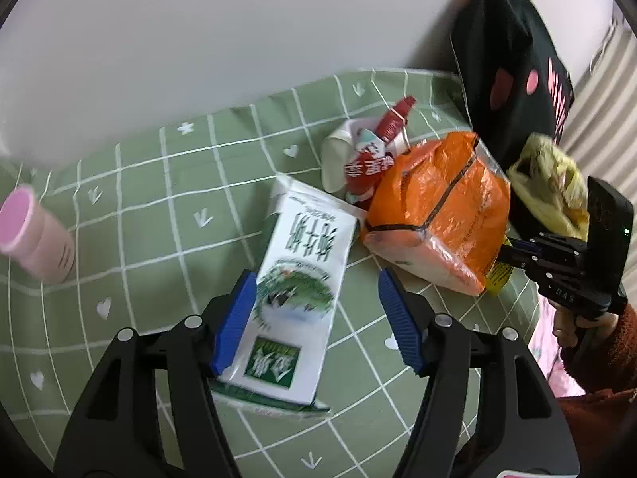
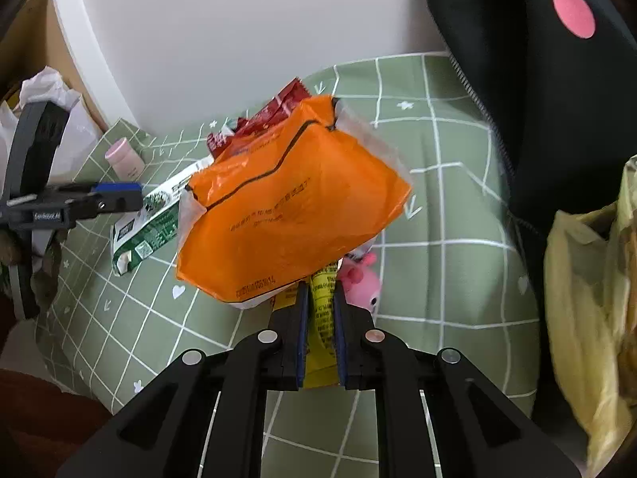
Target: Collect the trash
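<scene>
Left jaws spread around the milk carton; right jaws clenching a yellow wrapper.

The left gripper (image 1: 316, 314) is hovering with its jaws released, straddling the white-and-green milk carton (image 1: 298, 283), which is lying flat on the green checked tabletop (image 1: 159, 199); its left pad is touching the carton's side. The right gripper (image 2: 320, 318) is pinching a yellow wrapper (image 2: 323, 302) just under the orange plastic bag (image 2: 286, 207). A red snack packet (image 1: 382, 147) is lying behind the orange bag, and a pink cup (image 1: 36, 235) is standing well apart at the left. A black bag (image 2: 529, 79) is sitting at the tabletop's right edge.
</scene>
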Motion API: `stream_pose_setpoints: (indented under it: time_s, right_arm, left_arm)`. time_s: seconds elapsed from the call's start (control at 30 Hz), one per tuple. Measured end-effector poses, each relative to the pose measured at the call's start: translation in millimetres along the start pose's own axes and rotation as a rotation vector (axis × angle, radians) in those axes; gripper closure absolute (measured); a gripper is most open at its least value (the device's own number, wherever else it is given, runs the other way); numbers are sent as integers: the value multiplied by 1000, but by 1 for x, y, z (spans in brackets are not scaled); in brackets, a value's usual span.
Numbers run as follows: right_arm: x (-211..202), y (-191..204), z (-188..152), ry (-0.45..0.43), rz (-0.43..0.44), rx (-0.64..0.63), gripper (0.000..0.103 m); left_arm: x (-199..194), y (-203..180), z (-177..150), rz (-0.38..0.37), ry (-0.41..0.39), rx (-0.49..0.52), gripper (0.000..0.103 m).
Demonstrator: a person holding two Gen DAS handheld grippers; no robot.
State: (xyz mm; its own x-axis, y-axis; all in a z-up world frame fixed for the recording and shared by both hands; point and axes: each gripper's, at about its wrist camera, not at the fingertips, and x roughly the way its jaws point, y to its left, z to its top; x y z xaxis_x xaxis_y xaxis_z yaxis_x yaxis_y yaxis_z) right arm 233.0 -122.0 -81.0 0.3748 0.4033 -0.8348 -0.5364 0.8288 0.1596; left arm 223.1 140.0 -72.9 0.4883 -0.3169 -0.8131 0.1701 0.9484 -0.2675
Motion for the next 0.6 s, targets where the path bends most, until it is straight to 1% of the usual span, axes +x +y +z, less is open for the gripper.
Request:
stream_pose_setpoints:
  time_s: [0.07,0.1,0.17,0.23,0.3,0.4,0.43,0.5,0.53,0.6]
  right_arm:
    - [4,4,-5,14,10,-9,91]
    - [4,5,-7,19,12,-13,91]
    - [2,8,-15,31,21,-24,91]
    - [0,9,-21,39,20,-34,91]
    - [-3,9,-28,51,35,-38,89]
    - [-14,7,-36,31,51,-37,66]
    - [-20,5,-38,17,55,-31,63]
    - [-32,3,-37,-11,53,-24,62]
    - [-36,3,-36,-26,52,-24,60]
    - [-45,7,-26,-87,40,-31,58]
  left_arm:
    - [12,-7,8,32,36,35,41]
    - [18,-11,13,58,39,58,41]
    - [29,-15,21,75,68,77,41]
    - [39,-18,31,104,77,96,41]
    - [44,-18,38,109,82,94,41]
    - [45,-14,46,98,79,67,41]
    - [43,-13,48,84,74,63,41]
    - [40,-13,49,61,69,65,41]
    - [38,-12,48,61,64,69,41]
    - [33,-9,44,65,49,61,41]
